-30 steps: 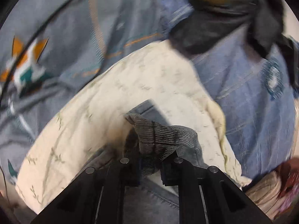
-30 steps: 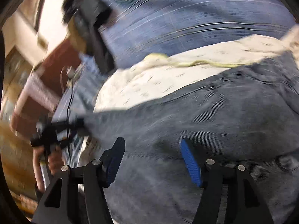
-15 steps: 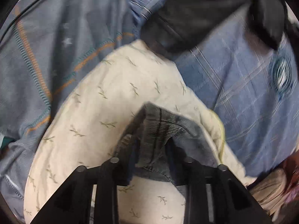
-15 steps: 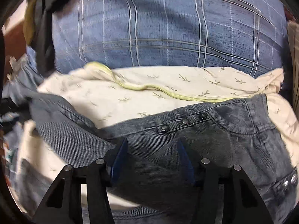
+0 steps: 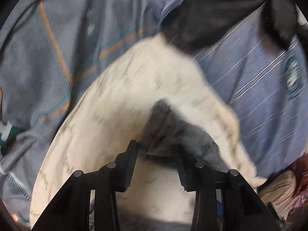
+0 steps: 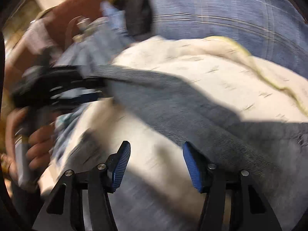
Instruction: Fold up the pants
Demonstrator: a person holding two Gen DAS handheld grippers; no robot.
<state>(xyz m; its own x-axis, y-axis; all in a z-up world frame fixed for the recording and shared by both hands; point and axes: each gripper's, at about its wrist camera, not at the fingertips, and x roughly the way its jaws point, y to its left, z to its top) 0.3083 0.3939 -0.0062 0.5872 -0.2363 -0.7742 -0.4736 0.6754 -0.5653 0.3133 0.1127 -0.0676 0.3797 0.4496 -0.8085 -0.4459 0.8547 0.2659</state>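
Grey corduroy pants [image 6: 192, 115] lie on a cream leaf-print cloth [image 6: 211, 67], one leg running up-left. The leg's hem [image 5: 173, 132] rests on the cream cloth [image 5: 134, 88] just past my left gripper [image 5: 156, 150], which is open; the hem touches its fingertips but is not pinched. In the right wrist view the left gripper [image 6: 100, 89] sits at that leg end, held by a person's hand [image 6: 38, 144]. My right gripper [image 6: 156, 163], with blue pads [image 6: 192, 165], hovers open over the pants and cream cloth. Its jaws are closing with nothing pinched between them.
Blue plaid bedding [image 5: 259, 80] lies beyond the cream cloth, with a black garment [image 5: 221, 13] on it. A grey-blue cloth with orange stitching [image 5: 48, 48] is on the left. Reddish-brown furniture [image 6: 63, 23] stands at the far left. Striped fabric [image 5: 279, 188] lies at the lower right.
My left gripper opened and let go of the hem, which now lies past its tips. My right gripper swung left from the waistband over the leg, its jaws a little narrower.
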